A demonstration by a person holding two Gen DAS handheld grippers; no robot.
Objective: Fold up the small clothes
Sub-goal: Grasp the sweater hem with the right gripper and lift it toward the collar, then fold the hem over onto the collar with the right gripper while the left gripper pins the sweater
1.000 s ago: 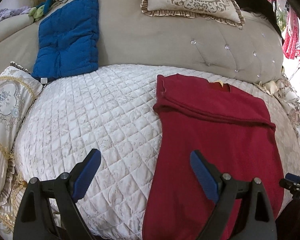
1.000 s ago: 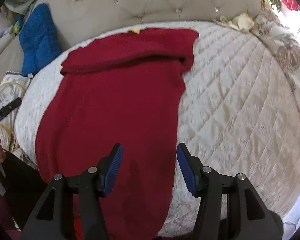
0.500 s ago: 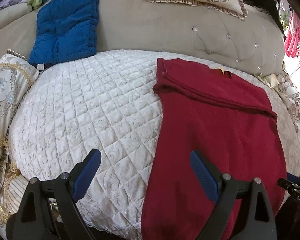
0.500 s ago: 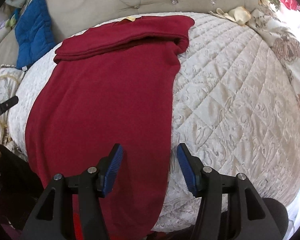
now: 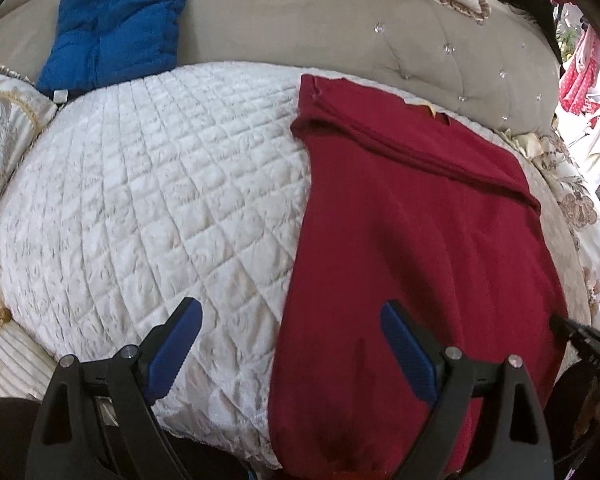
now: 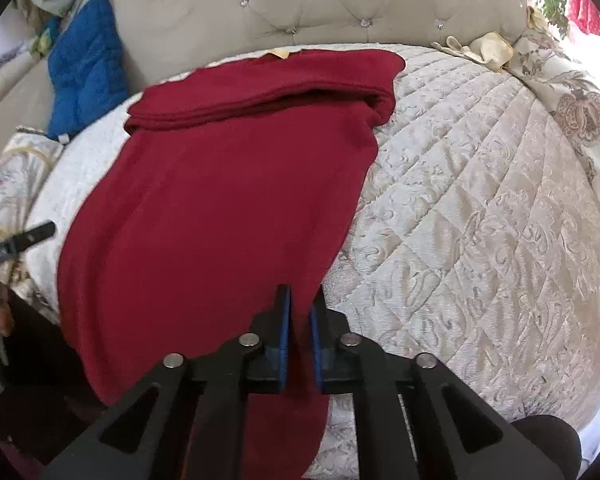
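A bed (image 5: 148, 208) with a white quilted cover and a tufted beige headboard (image 6: 340, 4) carries a dark red garment (image 6: 228, 200) spread flat, its near end hanging over the edge, beside a blue cushion (image 5: 120, 20) leaning against the headboard.

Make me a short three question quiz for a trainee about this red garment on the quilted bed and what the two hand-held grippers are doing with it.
1. True or false: the left hand-held gripper is shut on the red garment.
2. Multiple choice: the right hand-held gripper is closed on which part of the garment? A) the folded far end near the headboard; B) the near right edge; C) the yellow label.
3. Fill in: the blue cushion leans against the ____.

Key
1. False: its jaws stand wide open, above the garment's near left edge and the white quilt.
2. B.
3. Headboard.
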